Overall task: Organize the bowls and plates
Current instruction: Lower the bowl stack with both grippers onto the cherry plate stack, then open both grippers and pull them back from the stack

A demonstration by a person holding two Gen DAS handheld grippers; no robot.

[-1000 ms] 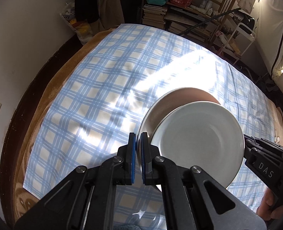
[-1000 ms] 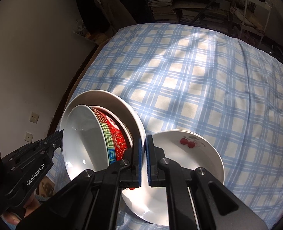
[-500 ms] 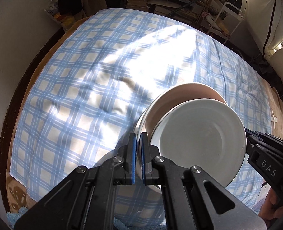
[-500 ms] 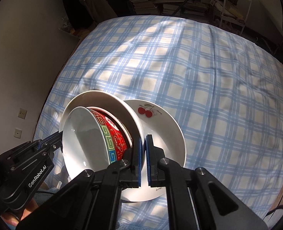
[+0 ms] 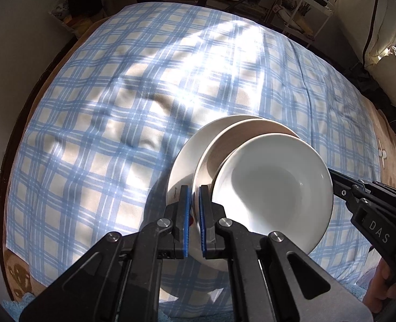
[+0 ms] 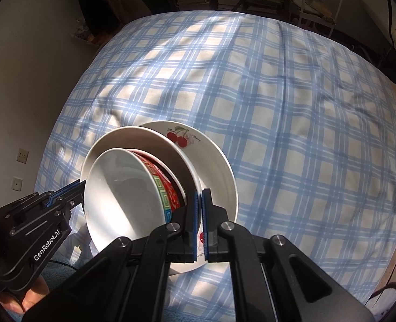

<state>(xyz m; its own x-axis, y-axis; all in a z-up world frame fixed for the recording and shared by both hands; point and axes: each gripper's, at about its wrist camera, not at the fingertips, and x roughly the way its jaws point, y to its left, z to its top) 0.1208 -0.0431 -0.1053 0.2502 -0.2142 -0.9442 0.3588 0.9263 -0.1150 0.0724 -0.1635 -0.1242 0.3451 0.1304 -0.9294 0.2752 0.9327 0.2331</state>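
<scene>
Both grippers were clamped on opposite edges of one tilted stack of dishes held over the blue checked cloth (image 5: 112, 139). The left gripper (image 5: 194, 214) had its blue pads nearly together, pinching the near rim of the plain white plate (image 5: 203, 171) that carried the stack; a thin edge of crockery showed in the narrow slit between them. The right gripper (image 6: 199, 214) was closed just as tightly on the same plate's other edge, its pads pressing the rim from both sides. Inside that plate sat a white bowl (image 6: 123, 196) with a red, green and blue patterned outside, nested against a second, darker-rimmed dish whose shape I could not make out. Below and behind the stack, a cherry-printed plate (image 6: 211, 161) lay on the cloth; whether the carried plate touched it could not be told. A fingertip (image 6: 34, 295) of the person showed under the left tool.
</scene>
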